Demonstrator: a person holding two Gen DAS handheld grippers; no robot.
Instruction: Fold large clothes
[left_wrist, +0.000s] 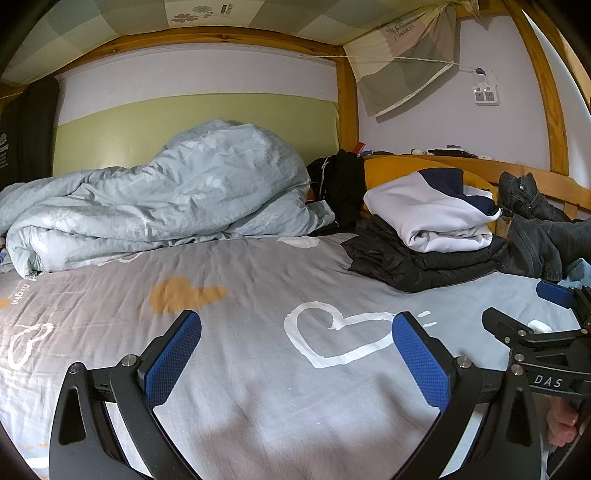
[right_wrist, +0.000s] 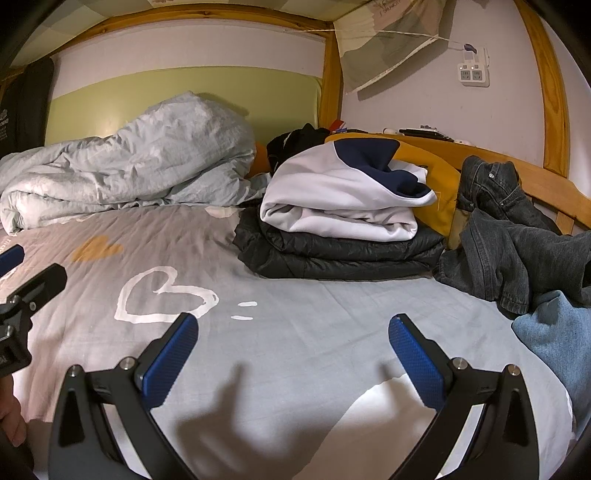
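- left gripper (left_wrist: 295, 343) jaws spread wide, empty, over grey heart-print sheet (left_wrist: 258, 280)
- right gripper (right_wrist: 293, 345) jaws wide apart, empty
- dark jeans (right_wrist: 513, 243) crumpled at right by wooden rail (right_wrist: 546, 184), long axis unclear
- folded white-navy top (right_wrist: 332, 199) lies on folded black jacket (right_wrist: 332, 254)

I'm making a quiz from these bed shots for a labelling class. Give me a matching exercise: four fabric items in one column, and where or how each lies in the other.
Items:
1. white and navy garment
2. black puffer jacket
3. dark jeans
4. pale blue duvet

Places or states:
A. folded, bottom of the stack
B. bunched up at the far left of the bed
C. unfolded heap by the wooden rail on the right
D. folded, top of the stack

Pairs: 1-D, 2-A, 3-C, 4-B
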